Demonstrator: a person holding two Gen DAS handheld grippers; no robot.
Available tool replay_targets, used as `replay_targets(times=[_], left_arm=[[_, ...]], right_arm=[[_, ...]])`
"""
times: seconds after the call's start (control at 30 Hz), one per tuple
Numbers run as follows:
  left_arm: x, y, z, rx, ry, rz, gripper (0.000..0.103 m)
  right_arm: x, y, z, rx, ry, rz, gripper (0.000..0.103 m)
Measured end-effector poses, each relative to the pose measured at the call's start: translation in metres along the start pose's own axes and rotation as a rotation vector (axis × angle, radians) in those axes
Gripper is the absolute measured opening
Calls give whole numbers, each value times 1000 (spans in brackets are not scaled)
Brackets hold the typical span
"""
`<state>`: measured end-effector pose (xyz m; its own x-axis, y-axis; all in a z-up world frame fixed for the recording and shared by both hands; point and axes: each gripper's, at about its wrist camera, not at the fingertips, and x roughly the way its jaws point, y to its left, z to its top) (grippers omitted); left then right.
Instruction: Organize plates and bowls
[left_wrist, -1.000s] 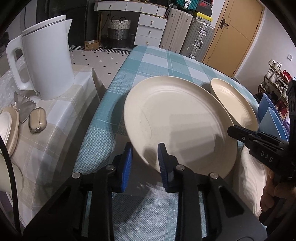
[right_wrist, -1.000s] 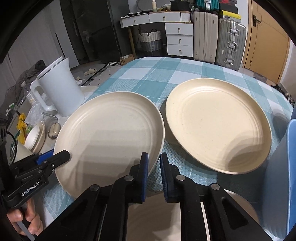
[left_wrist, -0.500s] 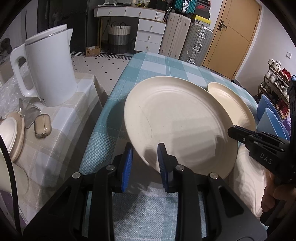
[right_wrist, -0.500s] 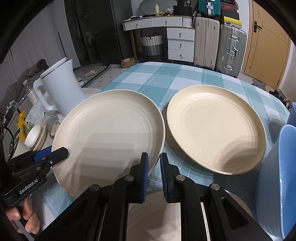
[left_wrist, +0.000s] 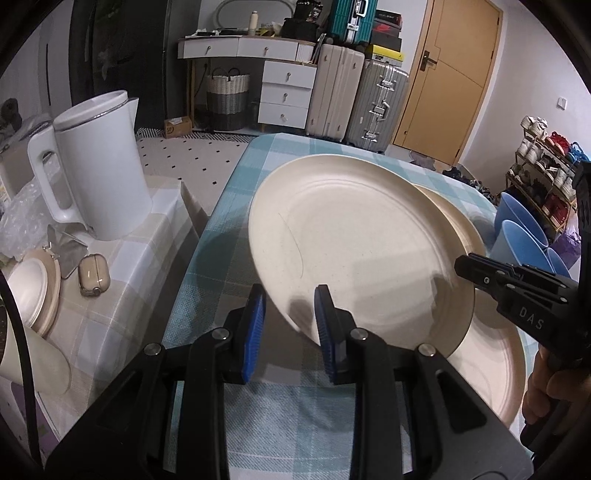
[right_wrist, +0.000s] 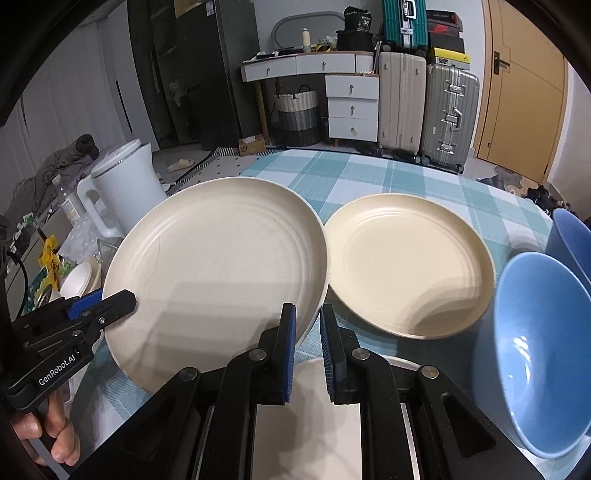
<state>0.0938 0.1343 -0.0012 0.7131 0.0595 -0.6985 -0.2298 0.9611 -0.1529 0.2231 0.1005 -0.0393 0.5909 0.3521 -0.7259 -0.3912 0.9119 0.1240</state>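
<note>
Two grippers clamp one plate (right_wrist: 221, 266): my left gripper (left_wrist: 290, 325) pinches its near rim, my right gripper (right_wrist: 308, 343) its opposite edge. I hold it tilted above the table (right_wrist: 369, 173), beside a second plate (right_wrist: 406, 266) and blue bowls (right_wrist: 532, 350).

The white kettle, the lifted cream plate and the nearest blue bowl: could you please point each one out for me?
white kettle (left_wrist: 99, 166), left wrist view, on its body.
lifted cream plate (right_wrist: 221, 273), right wrist view, on its centre.
nearest blue bowl (right_wrist: 535, 339), right wrist view, on its inner wall.
</note>
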Motion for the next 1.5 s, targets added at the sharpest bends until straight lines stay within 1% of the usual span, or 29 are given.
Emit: replay_targets(times=[0.57,1.0,1.5], left_arm=[[-42,-49,-6,92,-44,-41,24],[-56,-67,-27,122,-18,-82,24],[-78,-106,-46,203,-28,-110,24]], right_arm=[[-62,-21,-20,60,-51,-56,14],[-98,-29,-50,101,-72,-64,14],[-131,-49,-78,163,-92,-83,14]])
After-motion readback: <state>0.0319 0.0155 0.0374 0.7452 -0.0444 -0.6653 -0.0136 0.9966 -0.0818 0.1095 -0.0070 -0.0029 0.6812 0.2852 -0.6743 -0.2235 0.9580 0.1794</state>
